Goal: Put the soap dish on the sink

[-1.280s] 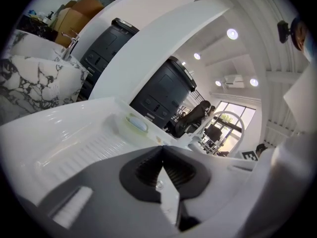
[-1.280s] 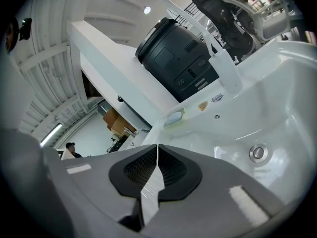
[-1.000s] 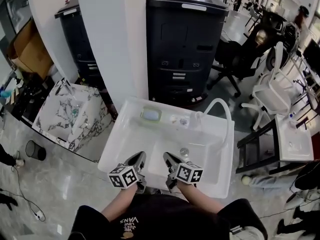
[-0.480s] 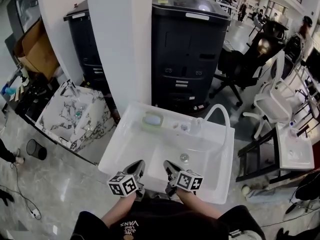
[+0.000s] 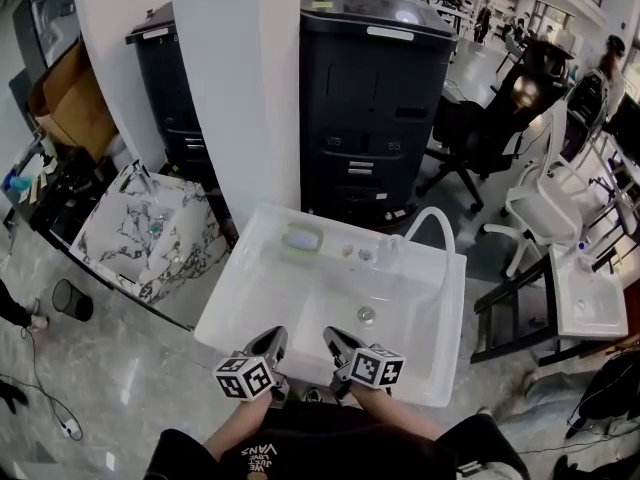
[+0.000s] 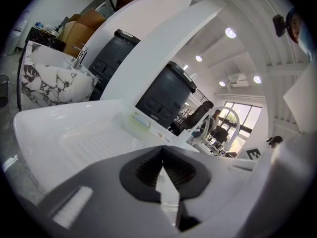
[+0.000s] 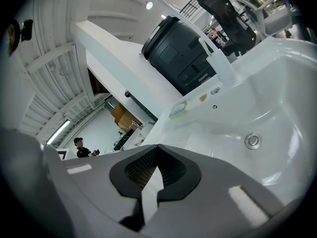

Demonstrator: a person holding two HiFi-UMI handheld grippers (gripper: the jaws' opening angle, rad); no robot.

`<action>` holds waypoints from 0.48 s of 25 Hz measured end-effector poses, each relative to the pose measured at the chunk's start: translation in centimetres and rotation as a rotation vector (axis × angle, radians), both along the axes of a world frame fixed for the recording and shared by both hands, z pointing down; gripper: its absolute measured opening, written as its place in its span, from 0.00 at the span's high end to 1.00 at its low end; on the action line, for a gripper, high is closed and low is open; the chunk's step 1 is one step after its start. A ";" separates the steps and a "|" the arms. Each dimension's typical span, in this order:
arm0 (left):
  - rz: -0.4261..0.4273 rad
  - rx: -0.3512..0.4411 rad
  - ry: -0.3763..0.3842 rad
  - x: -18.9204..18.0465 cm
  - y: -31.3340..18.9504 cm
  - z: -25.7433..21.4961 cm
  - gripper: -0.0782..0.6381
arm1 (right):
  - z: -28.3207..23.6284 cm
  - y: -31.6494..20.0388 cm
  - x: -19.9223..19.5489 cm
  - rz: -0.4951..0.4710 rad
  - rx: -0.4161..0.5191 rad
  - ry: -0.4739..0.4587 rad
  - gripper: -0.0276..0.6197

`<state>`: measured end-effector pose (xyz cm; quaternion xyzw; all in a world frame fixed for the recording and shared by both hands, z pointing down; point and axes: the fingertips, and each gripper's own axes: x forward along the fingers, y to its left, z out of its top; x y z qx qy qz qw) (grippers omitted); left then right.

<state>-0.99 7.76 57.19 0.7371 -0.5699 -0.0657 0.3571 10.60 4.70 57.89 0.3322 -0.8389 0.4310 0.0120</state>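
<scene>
The soap dish, pale green with a light bar in it, rests on the back ledge of the white sink, left of the tap holes. It also shows in the left gripper view as the soap dish and in the right gripper view as the soap dish. My left gripper and right gripper hover side by side over the sink's near edge, pointing at the basin. Both are shut with nothing between the pads, as the left gripper and right gripper show close up.
A drain sits in the basin, and a curved white hose arches at the back right. Behind the sink stand a white pillar and a black cabinet. A marble-patterned sink is at left, with chairs and a white table at right.
Both grippers have drawn back a little from the basin toward the sink's near edge. The soap dish has stayed on the back ledge.
</scene>
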 end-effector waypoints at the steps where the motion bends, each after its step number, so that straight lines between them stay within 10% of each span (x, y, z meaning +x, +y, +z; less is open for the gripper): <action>1: -0.001 -0.003 0.002 0.0 0.1 0.1 0.82 | 0.0 0.1 0.0 -0.001 -0.001 -0.001 0.95; 12: -0.004 -0.016 -0.008 -0.1 0.1 0.2 0.82 | 0.3 -0.1 0.0 0.001 -0.011 -0.006 0.95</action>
